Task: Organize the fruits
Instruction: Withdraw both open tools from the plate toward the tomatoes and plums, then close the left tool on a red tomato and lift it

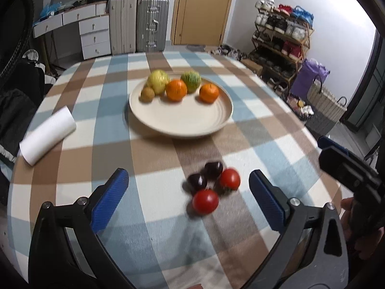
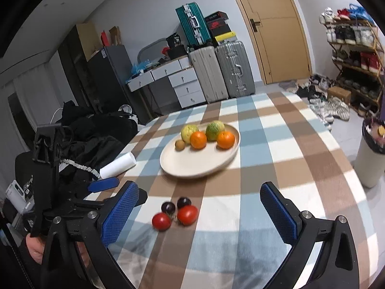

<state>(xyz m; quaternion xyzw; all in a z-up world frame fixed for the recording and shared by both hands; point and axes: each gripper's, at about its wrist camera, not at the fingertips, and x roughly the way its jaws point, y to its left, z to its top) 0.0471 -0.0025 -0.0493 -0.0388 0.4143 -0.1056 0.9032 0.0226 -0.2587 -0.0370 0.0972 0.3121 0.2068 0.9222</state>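
Taking the cream plate (image 1: 180, 120) as the landmark, a white paper roll (image 1: 48, 134) lies on its side well to the plate's left on the checked tablecloth (image 1: 154, 154). On the plate, along its far side, sit a small brown kiwi (image 1: 147, 94), a yellow-green citrus (image 1: 158, 81), an orange (image 1: 176, 90), a green, rough-skinned fruit (image 1: 191, 79) and a second orange (image 1: 208, 93); the near half of the plate is bare. In front of the plate, apart from it, four small fruits cluster on the cloth: two dark, glossy plums (image 1: 197, 180) (image 1: 213, 167) and two shiny red tomatoes (image 1: 205, 201) (image 1: 229, 179). The left gripper (image 1: 189, 193) is spread wide and holds nothing, its blue pads either side of the cluster. The right gripper (image 2: 199, 209) is likewise spread wide and empty, on the near side of the plate.
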